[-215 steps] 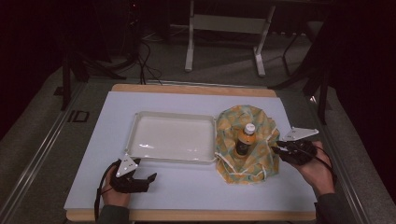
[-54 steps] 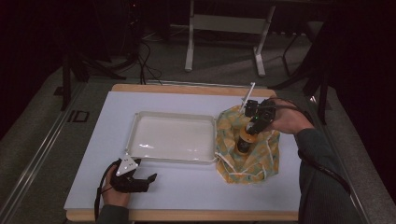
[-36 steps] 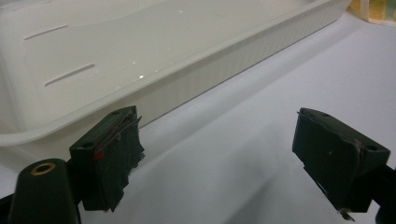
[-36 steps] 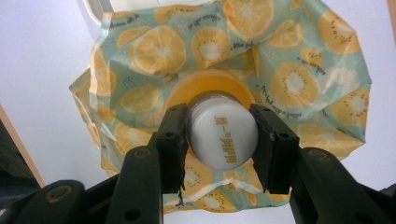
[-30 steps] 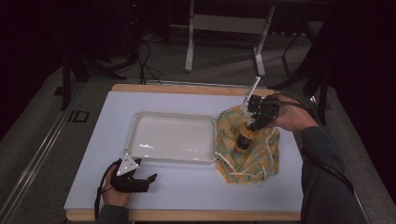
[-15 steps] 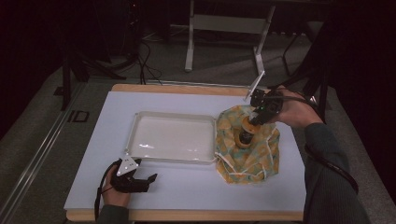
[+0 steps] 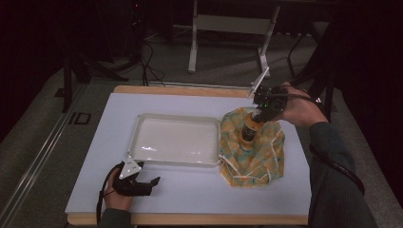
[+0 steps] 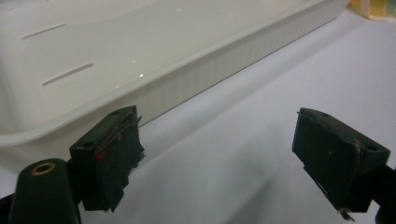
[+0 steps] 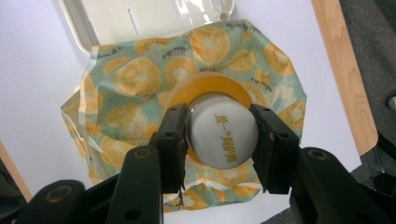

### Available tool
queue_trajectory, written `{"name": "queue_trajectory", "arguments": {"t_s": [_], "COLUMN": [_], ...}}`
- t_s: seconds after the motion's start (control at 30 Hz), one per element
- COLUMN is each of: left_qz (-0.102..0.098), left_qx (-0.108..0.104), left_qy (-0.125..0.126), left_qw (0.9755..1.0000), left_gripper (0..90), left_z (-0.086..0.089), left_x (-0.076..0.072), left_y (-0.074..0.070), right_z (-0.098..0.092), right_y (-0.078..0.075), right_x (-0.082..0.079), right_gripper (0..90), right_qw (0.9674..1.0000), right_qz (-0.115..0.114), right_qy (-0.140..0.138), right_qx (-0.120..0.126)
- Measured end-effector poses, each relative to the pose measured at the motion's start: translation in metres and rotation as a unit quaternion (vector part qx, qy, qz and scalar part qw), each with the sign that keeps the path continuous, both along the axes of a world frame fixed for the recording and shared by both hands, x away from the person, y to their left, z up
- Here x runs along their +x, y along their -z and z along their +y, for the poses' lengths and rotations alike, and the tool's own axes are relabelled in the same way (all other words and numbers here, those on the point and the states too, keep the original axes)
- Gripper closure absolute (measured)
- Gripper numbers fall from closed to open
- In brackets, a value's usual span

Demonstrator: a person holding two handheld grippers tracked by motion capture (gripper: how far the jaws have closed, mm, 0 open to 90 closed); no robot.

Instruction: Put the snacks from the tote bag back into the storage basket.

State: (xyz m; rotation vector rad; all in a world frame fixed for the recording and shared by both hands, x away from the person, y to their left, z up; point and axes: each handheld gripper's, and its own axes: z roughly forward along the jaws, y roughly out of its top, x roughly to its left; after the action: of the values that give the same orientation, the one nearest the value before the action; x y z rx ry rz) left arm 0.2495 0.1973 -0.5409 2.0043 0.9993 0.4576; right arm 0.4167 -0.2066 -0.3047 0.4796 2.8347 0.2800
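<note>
Right claw (image 9: 219,140) points straight down, jaws partly closed and pressed on both sides of the white cap of the orange bottle (image 9: 223,133); bottle stands upright directly under the claw, in the middle of the citrus-print bag (image 9: 140,84) spread on the table (image 7: 190,190). White tray (image 7: 173,140) just beside the bag. Left claw (image 8: 233,158) wide open, nothing between its jaws, low over the table, tray edge just ahead

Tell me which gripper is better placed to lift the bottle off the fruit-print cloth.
Right. The right gripper has its jaws closed around the white cap of the orange bottle standing on the fruit-print cloth. The left gripper rests open on the table, near the white plastic tray.
</note>
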Motion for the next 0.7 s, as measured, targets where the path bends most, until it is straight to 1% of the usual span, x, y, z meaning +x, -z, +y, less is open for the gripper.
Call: {"name": "queue_trajectory", "arguments": {"t_s": [0.1, 0.3, 0.7], "left_qz": [0.000, -0.001, -0.002], "left_qx": [-0.002, -0.001, 0.000], "left_qy": [0.000, 0.000, 0.000], "left_qw": [1.0000, 1.0000, 1.0000], "left_gripper": [15.6, 15.6, 15.6], "left_z": [0.000, 0.000, 0.000], "left_x": [0.000, 0.000, 0.000], "left_y": [0.000, 0.000, 0.000], "right_z": [0.003, 0.009, 0.018], "right_y": [-0.002, -0.005, -0.010], "right_x": [0.000, 0.000, -0.001], "right_gripper": [58.9, 58.9, 58.9], "right_qw": [1.0000, 0.9999, 0.9997], "right_qz": [-0.002, -0.007, -0.018], "right_qy": [-0.001, -0.008, -0.018], "right_qx": [0.000, -0.008, 0.003]}}
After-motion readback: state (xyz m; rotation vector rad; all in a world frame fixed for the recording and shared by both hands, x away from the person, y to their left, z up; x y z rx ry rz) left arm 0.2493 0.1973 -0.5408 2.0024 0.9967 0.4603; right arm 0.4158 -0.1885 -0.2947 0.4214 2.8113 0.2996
